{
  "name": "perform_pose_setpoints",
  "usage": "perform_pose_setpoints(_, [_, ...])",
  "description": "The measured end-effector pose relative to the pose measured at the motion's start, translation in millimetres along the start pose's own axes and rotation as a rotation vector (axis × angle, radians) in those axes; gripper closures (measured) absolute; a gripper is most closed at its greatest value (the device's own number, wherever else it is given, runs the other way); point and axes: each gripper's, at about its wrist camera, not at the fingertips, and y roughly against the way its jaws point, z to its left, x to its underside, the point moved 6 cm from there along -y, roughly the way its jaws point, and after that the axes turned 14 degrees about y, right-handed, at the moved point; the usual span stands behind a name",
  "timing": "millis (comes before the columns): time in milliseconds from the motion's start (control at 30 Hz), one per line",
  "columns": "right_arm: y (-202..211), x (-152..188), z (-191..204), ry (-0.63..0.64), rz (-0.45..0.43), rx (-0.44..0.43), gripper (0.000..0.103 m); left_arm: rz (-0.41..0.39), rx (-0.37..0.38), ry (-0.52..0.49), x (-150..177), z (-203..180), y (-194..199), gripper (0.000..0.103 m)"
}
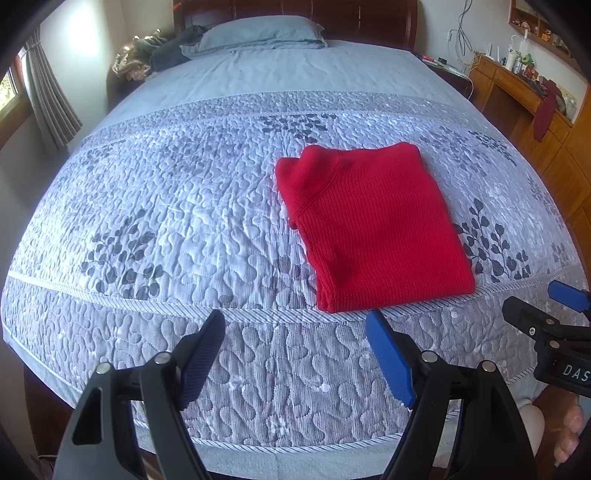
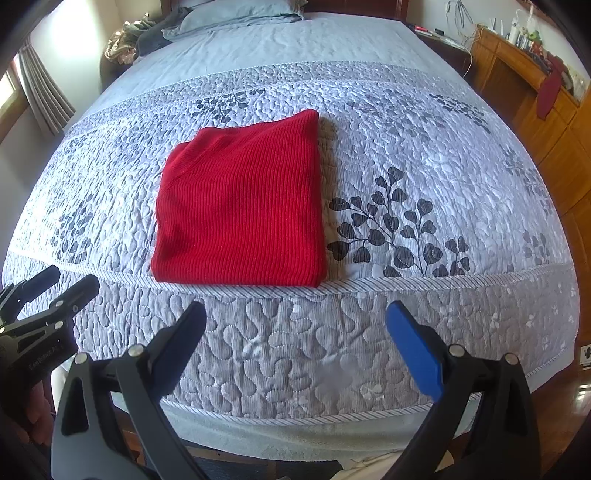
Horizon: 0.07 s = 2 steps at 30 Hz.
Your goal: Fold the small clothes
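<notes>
My left black two-finger claw [image 1: 295, 332] hung released, empty, short of one folded red ribbed-knit sweater [image 1: 369, 229] on the grey leaf-print quilted bedspread [image 1: 166, 206]. My right claw [image 2: 295, 325], likewise spread, held nothing. The sweater's sleeves were hidden.

folded sweater [image 2: 238, 208] lies on quilt [image 2: 406, 155] near bed's foot edge, pillow [image 1: 260, 33] far behind at headboard, desk [image 1: 524, 92] right of bed
</notes>
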Motion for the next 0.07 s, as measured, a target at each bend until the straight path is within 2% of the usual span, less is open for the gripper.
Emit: perform_pose_setpoints(67, [-0.4,1.4,0.3,-0.004,0.002,0.000,0.006,-0.002,0.001,0.000,-0.6,-0.7,0.9,0.024])
